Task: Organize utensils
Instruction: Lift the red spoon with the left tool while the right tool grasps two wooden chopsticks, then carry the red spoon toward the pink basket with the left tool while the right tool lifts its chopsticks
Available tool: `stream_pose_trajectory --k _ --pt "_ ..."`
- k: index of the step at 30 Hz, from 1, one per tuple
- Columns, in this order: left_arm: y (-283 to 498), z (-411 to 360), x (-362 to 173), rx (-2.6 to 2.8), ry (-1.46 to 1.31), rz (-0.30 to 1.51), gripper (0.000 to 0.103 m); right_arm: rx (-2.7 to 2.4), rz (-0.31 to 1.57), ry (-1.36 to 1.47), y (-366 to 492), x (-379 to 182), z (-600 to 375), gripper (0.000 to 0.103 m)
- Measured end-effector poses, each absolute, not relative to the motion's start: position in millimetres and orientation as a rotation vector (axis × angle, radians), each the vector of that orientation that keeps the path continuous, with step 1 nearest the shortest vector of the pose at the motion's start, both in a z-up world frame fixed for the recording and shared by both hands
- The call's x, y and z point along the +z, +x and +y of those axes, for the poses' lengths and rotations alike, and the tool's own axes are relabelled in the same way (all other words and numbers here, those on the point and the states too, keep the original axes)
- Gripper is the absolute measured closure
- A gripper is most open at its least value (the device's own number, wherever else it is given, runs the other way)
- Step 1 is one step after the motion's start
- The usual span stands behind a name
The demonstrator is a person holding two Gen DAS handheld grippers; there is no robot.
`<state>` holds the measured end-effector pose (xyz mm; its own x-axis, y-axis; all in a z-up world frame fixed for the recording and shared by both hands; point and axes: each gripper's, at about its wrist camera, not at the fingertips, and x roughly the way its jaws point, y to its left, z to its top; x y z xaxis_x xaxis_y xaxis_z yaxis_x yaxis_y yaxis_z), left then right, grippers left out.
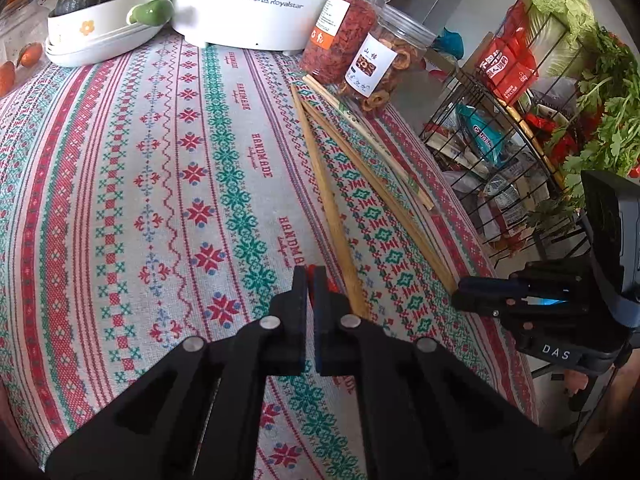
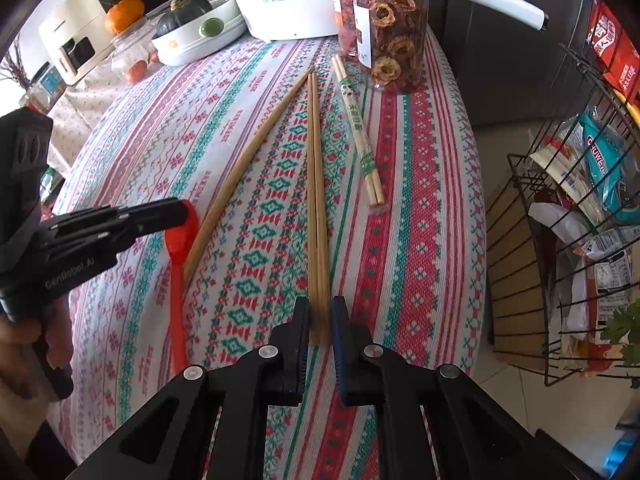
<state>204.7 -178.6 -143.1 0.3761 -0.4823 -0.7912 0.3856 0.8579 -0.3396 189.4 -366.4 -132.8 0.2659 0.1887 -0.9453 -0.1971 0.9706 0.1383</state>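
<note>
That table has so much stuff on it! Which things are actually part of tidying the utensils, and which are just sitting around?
Part of the job:
- pair of bamboo chopsticks, between the right gripper fingers
- single chopstick
- wrapped chopsticks
- red spoon, at the left gripper tip

Just lying about:
- Royalstar cooker
- dried-fruit jars
- squash in a dish
- wire snack rack

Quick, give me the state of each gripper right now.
Left gripper: shut on the red spoon, pinching its bowl end.
Right gripper: part open, fingers either side of the paired chopsticks; cannot tell if it grips them.
</note>
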Motion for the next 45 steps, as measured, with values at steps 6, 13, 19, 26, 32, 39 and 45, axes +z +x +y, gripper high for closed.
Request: stream_pose_trajectory --k 6,13,19,26,32,39,45 --pt "169.9 -166.0 -114.2 -0.565 -0.008 0.964 0.101 0.288 1.388 0.009 153.1 -133.9 -362.6 0.093" --pt "123.6 -124.9 -71.1 -0.557 0.082 0.889 0.101 0.395 1.490 -0.048 110.2 -124.3 -332.9 0.094" --pt "94.8 -92.6 -41.1 -0.555 0.058 0.845 0.101 0.268 1.323 0.089 133.4 -92.9 -338.8 0.059" --pt "83.2 -59.7 -29.4 -0.527 0.001 0.790 0.101 0.147 1.218 0.079 206.9 -98.7 -319.1 0.072" --pt "81.0 -36.1 -29.0 -0.505 -0.004 0.786 0.101 0.046 1.215 0.063 260.3 -132.6 -316.5 0.078" --pt "83.1 -26.0 -31.1 -0.495 -0.014 0.789 0.101 0.026 1.196 0.003 260.3 -142.8 -299.6 0.094" --pt "74.3 -18.0 -20.8 -0.472 -0.021 0.731 0.101 0.054 1.119 0.098 226.4 -114.7 -301.9 0.095"
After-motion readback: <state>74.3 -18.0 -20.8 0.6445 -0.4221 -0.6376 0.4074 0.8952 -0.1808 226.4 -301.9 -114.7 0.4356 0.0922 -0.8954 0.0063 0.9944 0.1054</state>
